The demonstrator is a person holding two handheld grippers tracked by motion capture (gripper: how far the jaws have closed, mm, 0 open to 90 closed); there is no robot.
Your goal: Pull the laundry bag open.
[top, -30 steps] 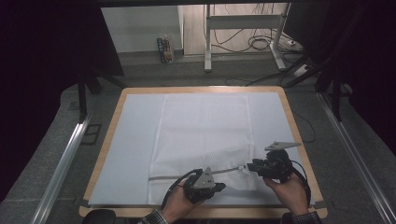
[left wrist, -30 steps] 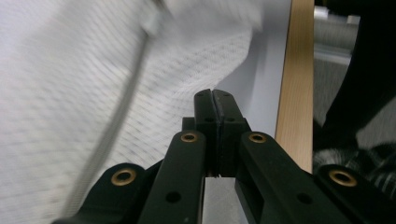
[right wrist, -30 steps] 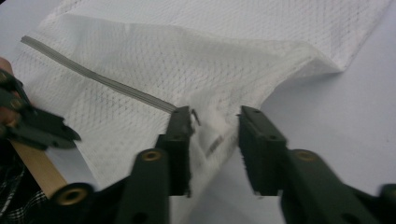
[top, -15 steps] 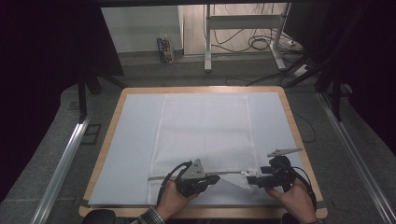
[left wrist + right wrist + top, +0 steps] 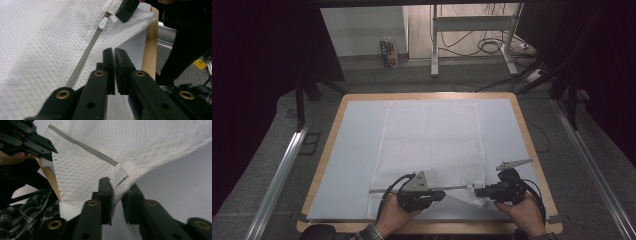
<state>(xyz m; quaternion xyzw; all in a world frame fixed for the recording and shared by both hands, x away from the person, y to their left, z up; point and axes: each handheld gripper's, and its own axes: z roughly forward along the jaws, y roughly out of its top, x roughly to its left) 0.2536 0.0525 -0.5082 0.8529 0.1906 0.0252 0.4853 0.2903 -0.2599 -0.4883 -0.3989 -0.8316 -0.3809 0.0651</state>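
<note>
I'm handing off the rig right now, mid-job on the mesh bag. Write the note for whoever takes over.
Left gripper: shut on the near hem of the white mesh bag, left of the zipper pull.
Right gripper: fingers clamped on the bag fabric at the zipper's end, by the pull.
The bag lies flat on the table; only its near right corner is lifted.
Done: both grips set, zipper stretched between them.
Left: the pull itself is not yet grasped. Whether the zipper is open or closed is unclear.
</note>
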